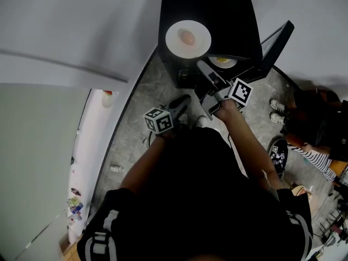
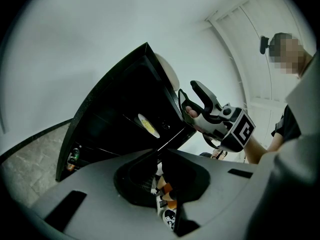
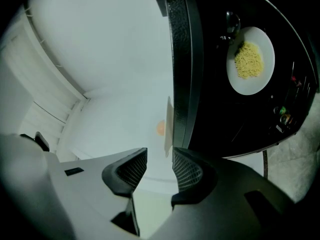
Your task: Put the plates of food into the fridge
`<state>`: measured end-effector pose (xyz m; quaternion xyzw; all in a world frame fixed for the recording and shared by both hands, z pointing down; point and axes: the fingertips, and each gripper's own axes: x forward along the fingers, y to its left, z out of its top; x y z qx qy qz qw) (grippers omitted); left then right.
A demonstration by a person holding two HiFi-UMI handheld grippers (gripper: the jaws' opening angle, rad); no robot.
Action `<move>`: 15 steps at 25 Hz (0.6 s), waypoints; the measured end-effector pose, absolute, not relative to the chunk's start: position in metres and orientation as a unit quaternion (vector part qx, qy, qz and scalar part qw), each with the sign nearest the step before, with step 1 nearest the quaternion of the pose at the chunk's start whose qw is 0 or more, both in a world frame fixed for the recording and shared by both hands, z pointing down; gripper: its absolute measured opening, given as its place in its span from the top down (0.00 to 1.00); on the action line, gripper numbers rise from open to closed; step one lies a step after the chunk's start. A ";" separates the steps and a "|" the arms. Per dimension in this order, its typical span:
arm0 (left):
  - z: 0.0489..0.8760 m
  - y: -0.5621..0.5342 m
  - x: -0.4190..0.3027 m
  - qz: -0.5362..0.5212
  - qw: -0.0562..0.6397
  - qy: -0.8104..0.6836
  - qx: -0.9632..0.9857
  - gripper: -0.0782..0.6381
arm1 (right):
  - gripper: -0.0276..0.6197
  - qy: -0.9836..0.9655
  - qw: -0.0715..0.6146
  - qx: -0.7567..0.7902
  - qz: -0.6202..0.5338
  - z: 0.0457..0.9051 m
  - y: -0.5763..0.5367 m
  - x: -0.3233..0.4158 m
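One plate of food is already inside the open black mini fridge (image 1: 217,10): the plate of yellow noodles (image 3: 250,59) lies flat on an upper shelf, well inside the door opening. The other, a white plate (image 1: 187,37) carrying a single pinkish-orange lump (image 1: 186,36), rests on the fridge's top near its front edge, so the job looks about half done. The right gripper (image 3: 159,156) is held up by that top edge with its jaws apart and nothing between them. In the right gripper view the plate shows edge-on just beyond the jaw tips, roughly in line with the gap and not touching either pad. The left gripper (image 2: 159,151) hangs lower in front of the fridge, its jaw tips together on nothing. The plate looks like glazed ceramic or hard plastic: probably stiff, smooth and slippery, fairly light, and likely to chip or break if dropped. The lump sits loose on it and would probably roll or slide if the plate tips. The sensible hold is on the near rim, one jaw over it and one under, bitten well in so the plate cannot lever downward, then kept level on its way to a free shelf.
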<state>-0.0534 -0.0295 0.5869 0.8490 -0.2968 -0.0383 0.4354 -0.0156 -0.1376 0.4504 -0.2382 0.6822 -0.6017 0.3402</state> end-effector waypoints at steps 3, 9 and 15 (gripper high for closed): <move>0.587 -0.031 -0.056 -0.039 0.437 -0.297 0.848 0.86 | 0.72 0.682 0.339 -0.240 -0.602 0.449 -0.140 -0.018; 0.587 -0.034 -0.059 -0.042 0.438 -0.299 0.847 0.86 | 0.72 0.678 0.342 -0.242 -0.604 0.448 -0.147 -0.021; 0.590 -0.034 -0.061 -0.041 0.437 -0.301 0.846 0.86 | 0.71 0.674 0.343 -0.243 -0.607 0.449 -0.151 -0.023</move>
